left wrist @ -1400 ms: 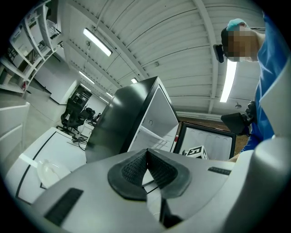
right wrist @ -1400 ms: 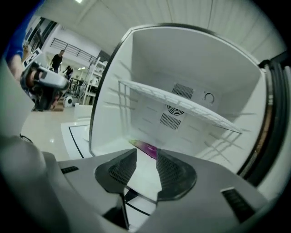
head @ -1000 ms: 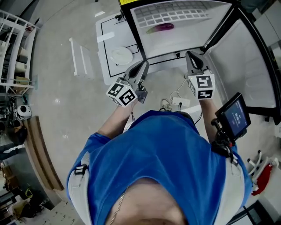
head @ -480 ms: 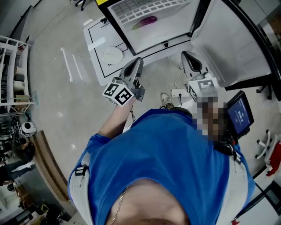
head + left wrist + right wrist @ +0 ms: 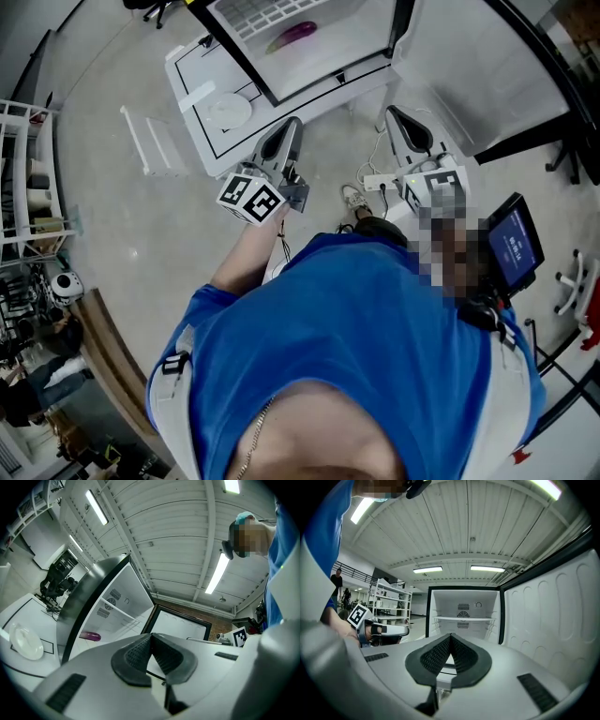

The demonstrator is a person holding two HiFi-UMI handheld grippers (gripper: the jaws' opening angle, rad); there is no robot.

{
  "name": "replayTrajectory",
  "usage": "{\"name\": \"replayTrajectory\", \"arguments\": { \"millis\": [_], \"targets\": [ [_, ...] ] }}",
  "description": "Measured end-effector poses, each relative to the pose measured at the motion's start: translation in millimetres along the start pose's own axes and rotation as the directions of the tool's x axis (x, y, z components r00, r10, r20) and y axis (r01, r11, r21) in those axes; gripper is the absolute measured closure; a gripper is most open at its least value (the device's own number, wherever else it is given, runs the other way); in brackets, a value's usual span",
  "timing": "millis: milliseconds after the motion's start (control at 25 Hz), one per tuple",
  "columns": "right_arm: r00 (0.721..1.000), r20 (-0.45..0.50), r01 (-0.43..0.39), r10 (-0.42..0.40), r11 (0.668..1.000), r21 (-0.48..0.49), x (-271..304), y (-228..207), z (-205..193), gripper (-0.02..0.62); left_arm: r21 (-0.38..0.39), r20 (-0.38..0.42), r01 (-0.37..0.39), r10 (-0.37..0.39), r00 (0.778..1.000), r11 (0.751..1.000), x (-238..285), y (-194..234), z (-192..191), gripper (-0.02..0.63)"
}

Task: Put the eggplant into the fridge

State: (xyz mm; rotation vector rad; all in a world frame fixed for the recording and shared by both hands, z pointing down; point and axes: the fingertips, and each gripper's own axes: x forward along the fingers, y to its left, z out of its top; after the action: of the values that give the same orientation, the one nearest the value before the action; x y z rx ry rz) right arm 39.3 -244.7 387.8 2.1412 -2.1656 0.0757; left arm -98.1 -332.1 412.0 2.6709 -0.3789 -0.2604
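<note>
Pulled back, my left gripper (image 5: pixel 150 641) and right gripper (image 5: pixel 450 641) keep jaws clenched, empty; slim purple eggplant (image 5: pixel 292 36) in white fridge (image 5: pixel 349 42) escapes right gripper view.

The purple eggplant (image 5: pixel 292 36) lies inside the open white fridge (image 5: pixel 349 42), whose door (image 5: pixel 469 70) stands at the right. Left of the fridge, a round white plate (image 5: pixel 230 112) sits on a white table (image 5: pixel 223 142).

On my feed a white plate (image 5: pixel 230 112) sits on a white table (image 5: pixel 200 142) in the upper left of the head view; just left of the table a white rack (image 5: pixel 146 141) lies on the grey floor; metal shelving (image 5: pixel 26 183) fills the left edge; a power strip (image 5: pixel 380 181) with cables lies at upper centre; a small lit screen (image 5: pixel 514 246) shows at the right; long ceiling lights (image 5: pixel 427 569) glow in the right gripper view.
</note>
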Motion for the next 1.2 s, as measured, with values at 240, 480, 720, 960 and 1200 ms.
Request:
{"name": "replayTrajectory", "arguments": {
  "millis": [240,480,720,960,1200],
  "targets": [
    [1.0,-0.004,0.02,-0.02,1.0,-0.001,-20,5,-1,0.592,0.0,-0.009,0.012,-0.012,1.0,1.0,-8,-15,-4,0.598],
    [0.998,-0.02,0.064,-0.063,0.998,0.004,-29,2,-5,0.592,-0.023,0.004,0.046,-0.046,0.999,0.999,-12,-23,1,0.598],
    [0.988,-0.029,0.149,-0.149,0.989,0.007,-61,-12,-10,0.592,-0.033,0.001,0.078,-0.078,0.997,0.996,-16,-39,-6,0.598],
    [0.963,-0.077,0.259,-0.259,0.966,-0.014,-101,-54,-27,0.592,-0.051,-0.014,0.115,-0.116,0.993,0.992,-2,-62,-19,0.598],
    [0.921,-0.137,0.363,-0.366,0.931,-0.048,-165,-106,-47,0.592,-0.064,-0.031,0.125,-0.128,0.991,0.99,16,-100,-33,0.598]
  ]
}}
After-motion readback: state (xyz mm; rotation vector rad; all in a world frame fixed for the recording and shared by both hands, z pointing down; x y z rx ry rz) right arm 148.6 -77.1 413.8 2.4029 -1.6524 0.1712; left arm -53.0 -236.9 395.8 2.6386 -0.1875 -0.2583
